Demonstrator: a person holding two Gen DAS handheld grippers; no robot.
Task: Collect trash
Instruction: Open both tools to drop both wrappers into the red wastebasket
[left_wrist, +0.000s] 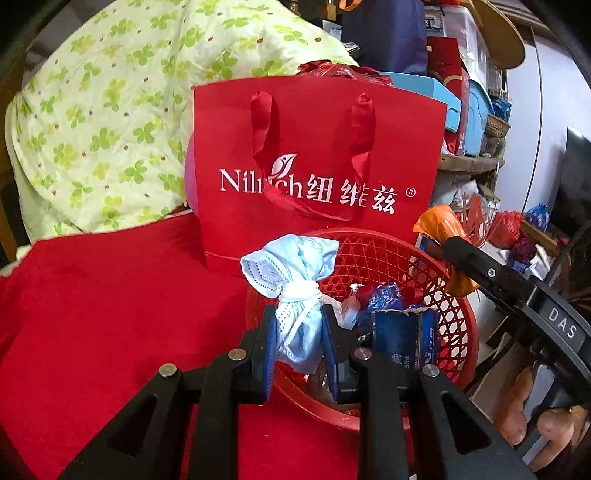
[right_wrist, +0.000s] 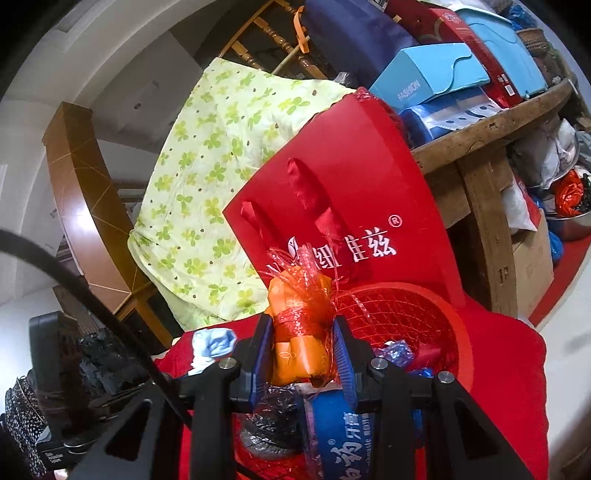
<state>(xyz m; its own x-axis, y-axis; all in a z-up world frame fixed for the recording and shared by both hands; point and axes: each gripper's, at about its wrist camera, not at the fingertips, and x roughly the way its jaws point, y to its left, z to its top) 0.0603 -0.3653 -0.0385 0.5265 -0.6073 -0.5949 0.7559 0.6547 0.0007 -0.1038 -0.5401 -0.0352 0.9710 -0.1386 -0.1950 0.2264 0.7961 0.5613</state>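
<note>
Blue face mask, knotted, is pinched between the left gripper fingers; the right gripper fingers clamp an orange bundle above the red basket.

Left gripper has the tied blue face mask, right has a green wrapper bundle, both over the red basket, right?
Not quite: the right gripper holds an orange wrapper bundle in red netting, as the right wrist view shows. The left gripper does hold the face mask over the red basket.

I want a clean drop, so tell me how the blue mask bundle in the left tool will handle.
The mask bundle looks soft and floppy: its fabric bulges above the left tool. Probably light; its tied straps should keep it together. It likely lands limp in the red basket, without rolling.
</note>
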